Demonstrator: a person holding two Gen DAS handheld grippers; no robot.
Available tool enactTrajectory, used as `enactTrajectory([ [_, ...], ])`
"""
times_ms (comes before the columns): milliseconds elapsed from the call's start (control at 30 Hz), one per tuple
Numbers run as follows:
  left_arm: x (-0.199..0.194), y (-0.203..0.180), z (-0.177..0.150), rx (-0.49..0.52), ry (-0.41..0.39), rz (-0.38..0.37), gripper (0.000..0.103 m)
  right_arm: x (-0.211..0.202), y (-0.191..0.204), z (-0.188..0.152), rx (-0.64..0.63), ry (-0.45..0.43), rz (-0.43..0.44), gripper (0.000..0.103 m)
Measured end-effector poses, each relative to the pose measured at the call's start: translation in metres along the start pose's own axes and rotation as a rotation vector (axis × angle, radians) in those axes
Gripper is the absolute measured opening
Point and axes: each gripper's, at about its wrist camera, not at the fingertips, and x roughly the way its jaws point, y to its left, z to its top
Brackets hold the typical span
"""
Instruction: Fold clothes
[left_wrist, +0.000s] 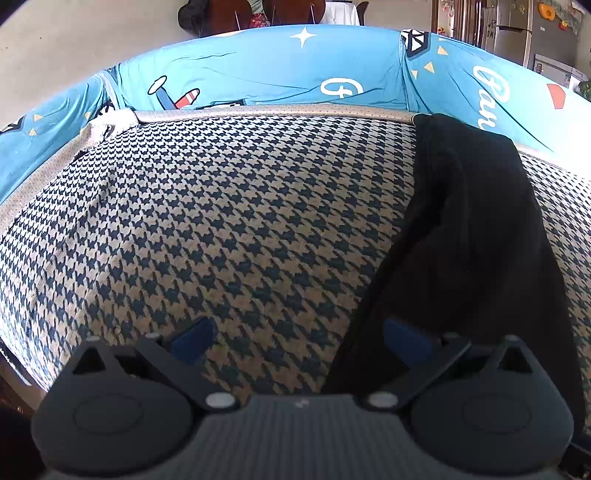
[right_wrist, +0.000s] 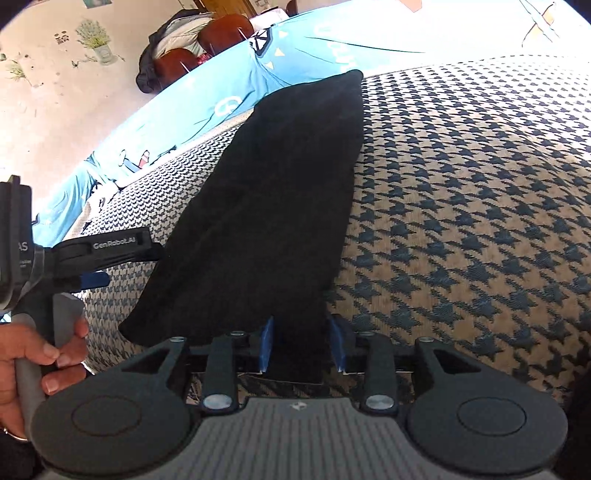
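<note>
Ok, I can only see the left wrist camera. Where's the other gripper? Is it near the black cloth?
Observer: Yes. The right gripper has the near end of the black cloth between its blue fingers, which look slightly parted.
Operator: Who's holding my gripper?
Observer: A hand wraps the grey handle of the left gripper, at the left edge of the right wrist view.
Operator: Is the cloth's bottom corner hanging off?
Observer: No, its near left corner lies flat on the houndstooth cover.
</note>
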Motion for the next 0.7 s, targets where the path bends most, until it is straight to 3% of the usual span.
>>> enactTrajectory([
  [133, 0.002, -0.001, 0.000, -0.001, 0.007, 0.003, 0.103, 0.003, 0.001, -0.002, -0.008, -0.006, 0.005, 0.032],
  [200, 0.002, -0.001, -0.001, 0.001, 0.008, 0.004, 0.103, 0.006, 0.001, -0.003, -0.011, -0.010, 0.001, 0.019],
  [300, 0.003, -0.002, -0.001, 0.001, 0.009, 0.006, 0.103, 0.006, 0.003, -0.004, -0.022, -0.015, -0.003, 0.010],
  [700, 0.005, -0.002, -0.001, 0.000, 0.008, 0.013, 0.103, -0.027, 0.007, -0.006, -0.040, -0.063, -0.078, 0.007],
])
